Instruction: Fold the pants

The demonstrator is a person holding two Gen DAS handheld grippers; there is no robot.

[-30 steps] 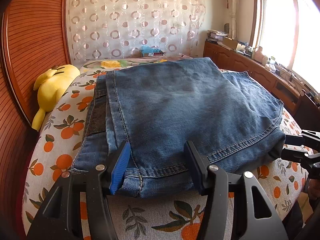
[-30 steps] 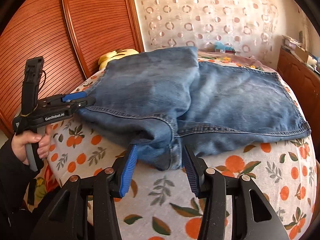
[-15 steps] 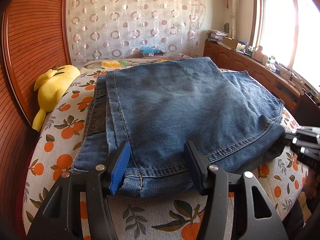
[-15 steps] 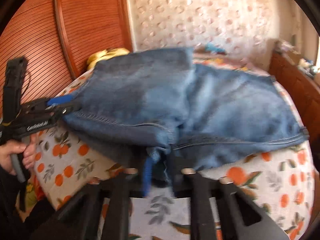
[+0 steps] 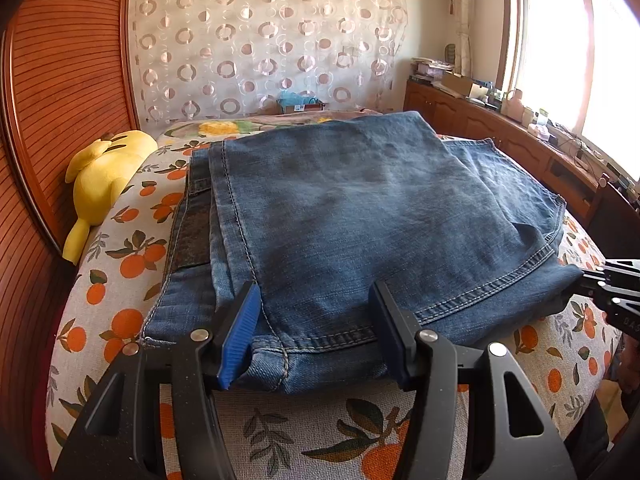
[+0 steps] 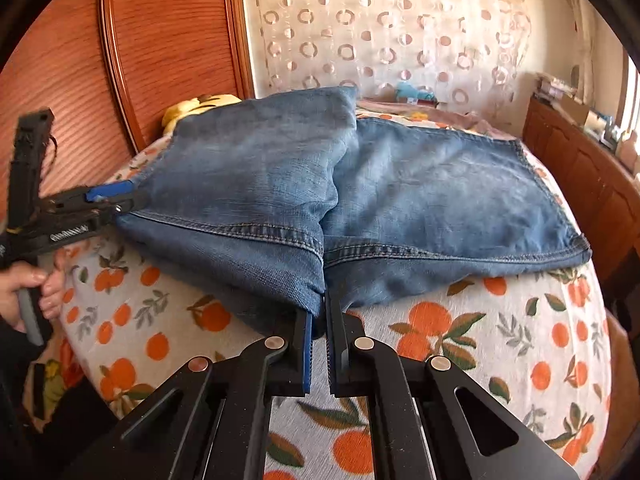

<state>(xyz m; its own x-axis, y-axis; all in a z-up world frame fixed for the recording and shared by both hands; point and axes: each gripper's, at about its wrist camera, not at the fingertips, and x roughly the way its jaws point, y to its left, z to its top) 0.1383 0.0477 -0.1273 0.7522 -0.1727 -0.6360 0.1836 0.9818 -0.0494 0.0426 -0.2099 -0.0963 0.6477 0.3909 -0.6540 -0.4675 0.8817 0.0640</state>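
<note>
Blue jeans [image 5: 360,208] lie folded on the orange-print bedsheet [image 5: 120,264], one layer doubled over another [image 6: 420,192]. My left gripper [image 5: 314,332] is open, its fingers standing on either side of the near hem and not squeezing it. In the right wrist view it sits at the jeans' left corner [image 6: 120,198], held by a person's hand [image 6: 36,292]. My right gripper [image 6: 320,320] is shut on the jeans' near corner where the folded layers meet. In the left wrist view it pinches the right corner [image 5: 584,280].
A yellow plush toy [image 5: 104,172] lies against the wooden headboard [image 5: 60,80] at the left. A wooden cabinet [image 5: 520,136] with clutter runs under the window at the right. A patterned curtain [image 5: 260,40] hangs behind the bed.
My right gripper moved forward onto the jeans' corner and closed on it. The left gripper stayed open and still.
</note>
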